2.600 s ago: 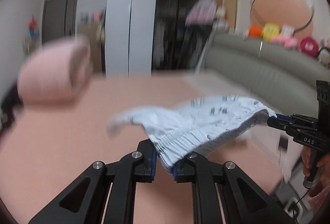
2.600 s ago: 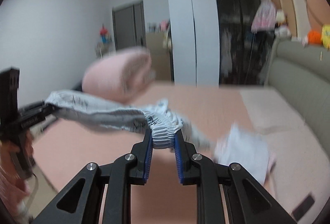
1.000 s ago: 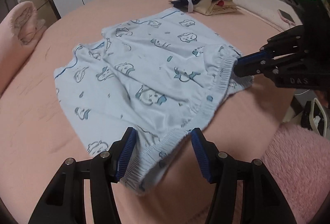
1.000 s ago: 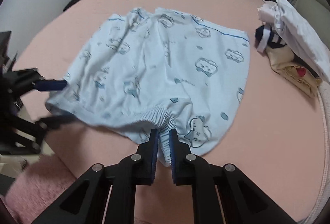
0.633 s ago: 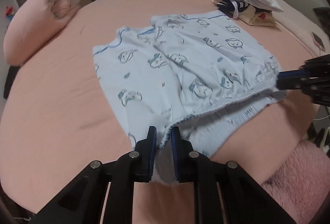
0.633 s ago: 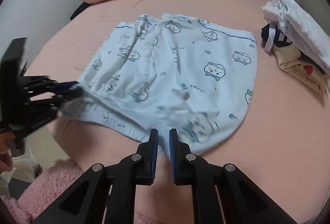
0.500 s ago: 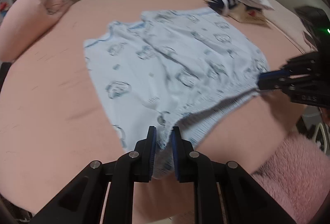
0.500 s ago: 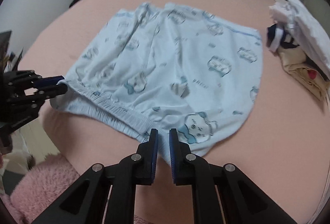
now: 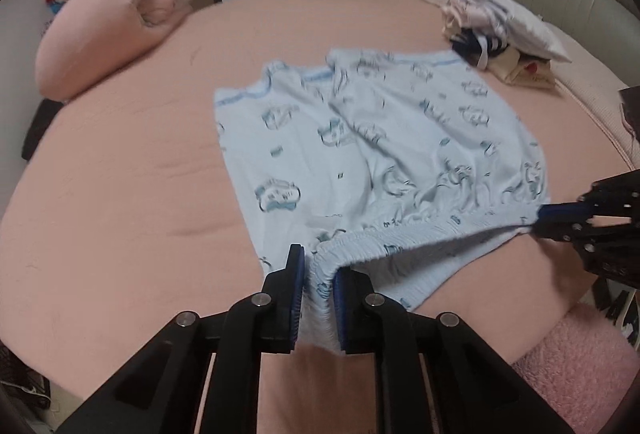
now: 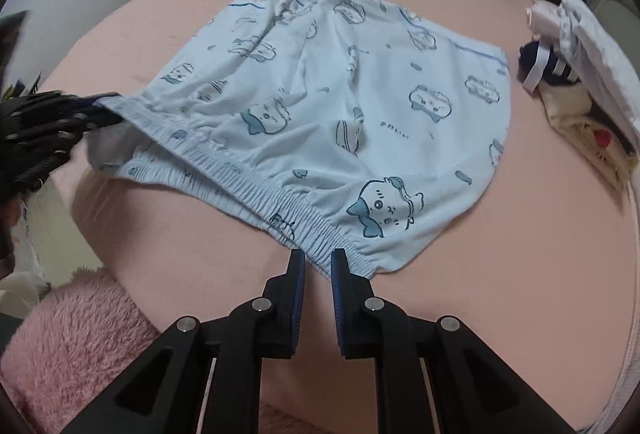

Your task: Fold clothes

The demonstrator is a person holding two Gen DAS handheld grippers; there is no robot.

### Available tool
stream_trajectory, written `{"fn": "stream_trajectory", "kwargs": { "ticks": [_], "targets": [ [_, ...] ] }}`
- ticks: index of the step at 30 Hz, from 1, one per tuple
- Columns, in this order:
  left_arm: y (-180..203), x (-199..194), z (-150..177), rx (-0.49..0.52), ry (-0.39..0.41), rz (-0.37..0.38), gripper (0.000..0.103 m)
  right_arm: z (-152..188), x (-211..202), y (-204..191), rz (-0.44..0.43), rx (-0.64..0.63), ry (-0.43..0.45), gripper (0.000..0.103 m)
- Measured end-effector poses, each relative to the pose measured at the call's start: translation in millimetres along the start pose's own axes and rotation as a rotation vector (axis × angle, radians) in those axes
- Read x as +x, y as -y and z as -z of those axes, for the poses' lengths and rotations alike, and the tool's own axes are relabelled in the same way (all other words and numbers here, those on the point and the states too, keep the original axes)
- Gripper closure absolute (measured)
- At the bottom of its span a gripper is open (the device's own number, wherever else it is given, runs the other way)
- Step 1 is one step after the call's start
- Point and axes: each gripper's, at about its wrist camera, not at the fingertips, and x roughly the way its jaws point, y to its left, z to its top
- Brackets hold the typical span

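Observation:
Light blue shorts (image 9: 384,138) printed with cartoon cats lie spread on the pink bed (image 9: 120,194), legs pointing away; they also show in the right wrist view (image 10: 340,94). My left gripper (image 9: 319,270) is shut on the elastic waistband at its left end. My right gripper (image 10: 317,266) is shut on the waistband at its right end and shows in the left wrist view (image 9: 548,218). The left gripper shows in the right wrist view (image 10: 92,114). The waistband hangs slightly raised between them near the bed's front edge.
A stack of folded clothes (image 9: 500,30) sits at the back right of the bed (image 10: 580,74). A rolled pink blanket (image 9: 112,30) lies at the back left. A fluffy pink rug (image 10: 68,338) lies on the floor below the bed edge.
The shorts went from hanging in the air to spread flat on the bed. My left gripper opened, then shut again on the waistband. Both grippers now hold the waistband a little raised.

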Motion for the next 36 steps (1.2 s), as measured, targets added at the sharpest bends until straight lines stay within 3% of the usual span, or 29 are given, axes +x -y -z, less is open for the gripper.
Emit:
{"fn": "stream_trajectory", "kwargs": {
  "ticks": [6,8,11,14,17,20,23,26,28,30,31,33,36],
  "targets": [
    [-0.8,-6.3,-11.4,-0.055,0.021,0.042,0.091,-3.5,-1.1,-12.0,0.023,-0.056,0.006,0.091],
    [-0.9,-10.7,-17.6,-0.071,0.037,0.056,0.091,-3.9,-6.7,-14.8,-0.021,-0.049,0.02,0.09],
    [0.5,-16.2,-22.8,-0.083,0.052,0.072,0.091,-4.8,-2.7,-11.9,-0.021,-0.028,0.021,0.082],
    [4.4,-5.8,-14.2,-0.032,0.01,0.06,0.091,-6.5,6.5,-6.0,0.007,0.002,0.017,0.088],
    [3.6,14.0,11.7,0.0,-0.089,0.068,0.091,0.7,8.6,2.3,-0.018,0.044,-0.027,0.095],
    [-1.0,26.4,39.9,0.003,-0.189,0.13,0.091,9.4,9.4,11.1,-0.053,0.088,-0.079,0.097],
    [-15.6,11.3,46.2,-0.071,-0.159,0.209,0.091,21.7,1.8,18.2,-0.102,0.097,-0.095,0.097],
    [-38.5,-3.5,42.2,-0.208,-0.127,0.305,0.074,18.7,-16.2,34.0,-0.105,0.183,-0.031,0.096],
    [-52.6,-11.0,39.4,-0.288,-0.087,0.339,0.048,12.8,-24.0,47.6,-0.082,0.264,0.017,0.092],
    [-63.5,-6.1,36.1,-0.358,-0.09,0.341,0.048,6.8,-20.3,59.2,-0.105,0.368,0.029,0.074],
    [-68.4,-2.0,34.5,-0.39,-0.099,0.339,0.048,3.9,-17.1,64.6,-0.123,0.423,0.031,0.069],
    [-70.5,10.1,33.2,-0.406,-0.128,0.312,0.048,1.3,-12.9,62.1,-0.158,0.464,0.034,0.067],
    [-59.8,30.9,33.0,-0.383,-0.18,0.303,0.048,-10.5,5.1,51.3,-0.097,0.445,0.005,0.067]
  ]
}}
